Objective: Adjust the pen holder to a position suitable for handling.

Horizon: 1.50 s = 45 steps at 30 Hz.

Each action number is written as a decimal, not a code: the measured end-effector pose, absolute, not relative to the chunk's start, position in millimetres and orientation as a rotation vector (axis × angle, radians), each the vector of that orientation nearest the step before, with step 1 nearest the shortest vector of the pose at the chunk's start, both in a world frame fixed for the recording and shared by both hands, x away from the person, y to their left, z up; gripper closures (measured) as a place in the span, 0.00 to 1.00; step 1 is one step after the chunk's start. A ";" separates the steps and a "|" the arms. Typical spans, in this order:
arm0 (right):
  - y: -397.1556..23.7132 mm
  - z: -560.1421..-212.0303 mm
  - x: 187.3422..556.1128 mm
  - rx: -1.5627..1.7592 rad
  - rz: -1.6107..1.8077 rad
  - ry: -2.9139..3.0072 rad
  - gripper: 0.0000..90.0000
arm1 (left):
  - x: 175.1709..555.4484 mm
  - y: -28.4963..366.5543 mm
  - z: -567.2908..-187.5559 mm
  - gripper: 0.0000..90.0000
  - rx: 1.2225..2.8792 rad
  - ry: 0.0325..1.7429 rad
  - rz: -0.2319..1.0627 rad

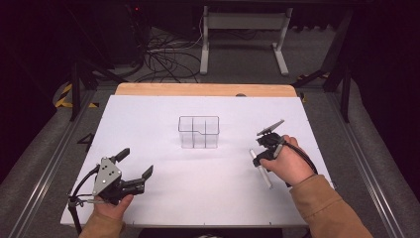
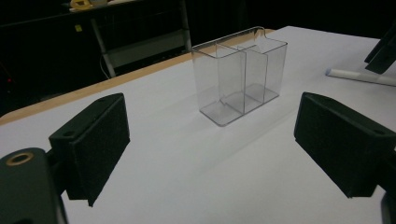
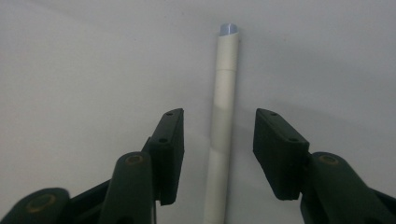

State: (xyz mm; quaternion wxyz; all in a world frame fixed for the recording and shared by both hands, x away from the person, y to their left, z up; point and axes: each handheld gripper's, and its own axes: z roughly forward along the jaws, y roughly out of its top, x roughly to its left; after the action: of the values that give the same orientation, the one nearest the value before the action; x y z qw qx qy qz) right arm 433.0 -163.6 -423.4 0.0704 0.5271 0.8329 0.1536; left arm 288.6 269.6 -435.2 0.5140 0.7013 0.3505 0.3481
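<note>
A white marker (image 1: 260, 169) (image 3: 221, 126) lies flat on the white table (image 1: 208, 198), at the right. My right gripper (image 3: 218, 135) (image 1: 261, 154) points down over it, jaws on either side of the barrel with gaps between pads and pen, so it stands open. A clear plastic organiser (image 1: 198, 132) (image 2: 240, 74) with several compartments stands upright at the table's middle. My left gripper (image 1: 134, 162) (image 2: 210, 144) rests at the front left, wide open, aimed at the organiser with nothing between its pads.
The wooden far edge of the table (image 1: 203, 89) runs along the back. Beyond it, on the floor, stand a white metal frame (image 1: 242, 39) and loose cables (image 1: 168, 59). The marker's tip also shows at the right of the left gripper view (image 2: 359, 77).
</note>
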 end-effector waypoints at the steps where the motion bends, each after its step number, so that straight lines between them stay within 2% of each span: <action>1: -163.6 -423.4 433.0 1.585 0.462 2.505 0.63 | 288.6 269.6 -435.2 0.12 1.686 0.843 0.837; 14: -157.1 -431.6 440.9 1.571 0.326 2.550 0.78 | 289.0 269.8 -435.4 0.12 1.688 0.842 0.836; 24: -153.3 -436.1 443.5 1.574 0.282 2.535 0.85 | 289.0 269.7 -435.5 0.13 1.688 0.842 0.839; 45: -150.5 -434.8 439.8 1.610 0.289 2.493 0.88 | 288.9 269.3 -435.3 0.13 1.687 0.843 0.844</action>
State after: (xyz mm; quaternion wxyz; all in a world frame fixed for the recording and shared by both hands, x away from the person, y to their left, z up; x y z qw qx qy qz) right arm 439.8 -150.5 -434.8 0.0799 0.5382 0.8335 0.0965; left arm 288.9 269.3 -435.3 0.5122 0.7012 0.3504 0.3510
